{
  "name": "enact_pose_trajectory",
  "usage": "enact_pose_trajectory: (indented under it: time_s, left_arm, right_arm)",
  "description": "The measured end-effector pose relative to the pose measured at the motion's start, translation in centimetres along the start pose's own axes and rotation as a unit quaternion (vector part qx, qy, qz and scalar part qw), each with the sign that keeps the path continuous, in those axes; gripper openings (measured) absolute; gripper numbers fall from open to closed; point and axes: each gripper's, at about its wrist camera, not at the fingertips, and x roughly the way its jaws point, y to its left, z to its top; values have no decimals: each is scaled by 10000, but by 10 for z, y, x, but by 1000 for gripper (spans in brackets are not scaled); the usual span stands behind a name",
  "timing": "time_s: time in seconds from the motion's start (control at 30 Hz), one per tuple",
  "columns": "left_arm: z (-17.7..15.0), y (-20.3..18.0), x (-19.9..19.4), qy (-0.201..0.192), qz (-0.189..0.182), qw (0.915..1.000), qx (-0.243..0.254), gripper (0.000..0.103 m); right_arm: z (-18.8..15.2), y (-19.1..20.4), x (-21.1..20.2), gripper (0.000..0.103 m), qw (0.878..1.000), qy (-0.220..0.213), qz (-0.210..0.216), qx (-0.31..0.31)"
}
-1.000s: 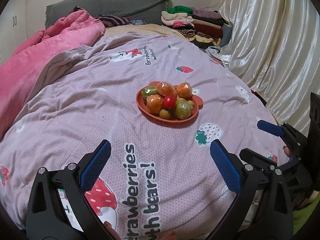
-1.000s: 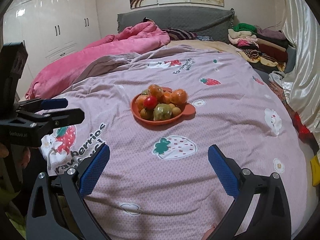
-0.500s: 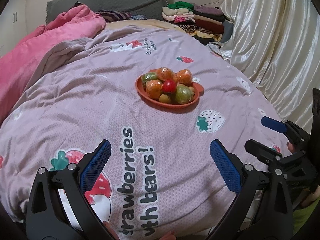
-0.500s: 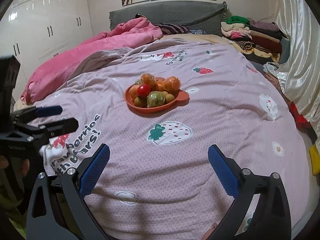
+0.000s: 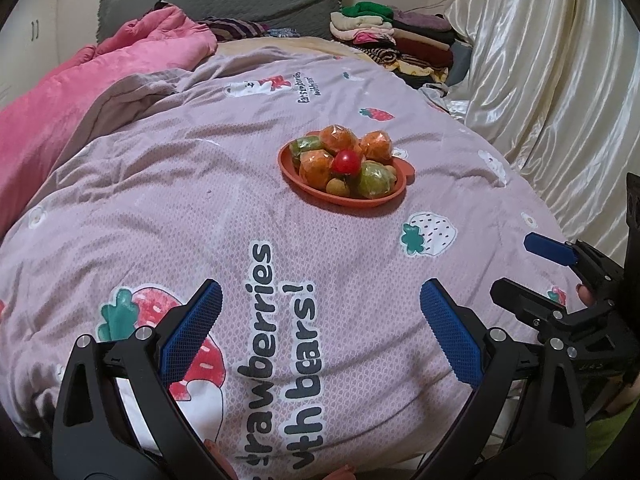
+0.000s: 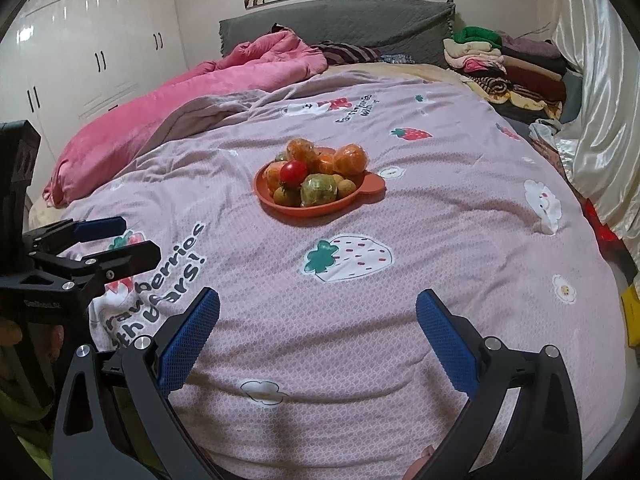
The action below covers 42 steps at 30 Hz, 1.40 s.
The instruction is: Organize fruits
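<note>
Left wrist view: left tool (image 5: 318,330) hanging wide open w/ nothing in it; right tool (image 6: 316,336) likewise, both sitting well short of the orange plate (image 5: 298,184) mid-bed. Fruits are piling up, red tomato (image 5: 346,161) perching on top of wrapped oranges (image 5: 316,167). Risk: nudging the heap is prob sending it rolling; soft quilt (image 5: 200,208) is letting the plate tip. Nothing is blocking the approach; folded clothes (image 6: 504,60) lying far back.
</note>
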Motion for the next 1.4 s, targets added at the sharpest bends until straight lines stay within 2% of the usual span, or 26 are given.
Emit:
enact_pose_trajectory:
  time_s: [0.23,1.4]
  left_arm:
    - [-2,0,1,-3,26,10000,10,93]
    - [-7,1,-1,36,110,9999,23,93]
  right_arm:
    - [-4,2,5,98,9999,109,38,1]
    - [-9,1,7,98,9999,113,40,21]
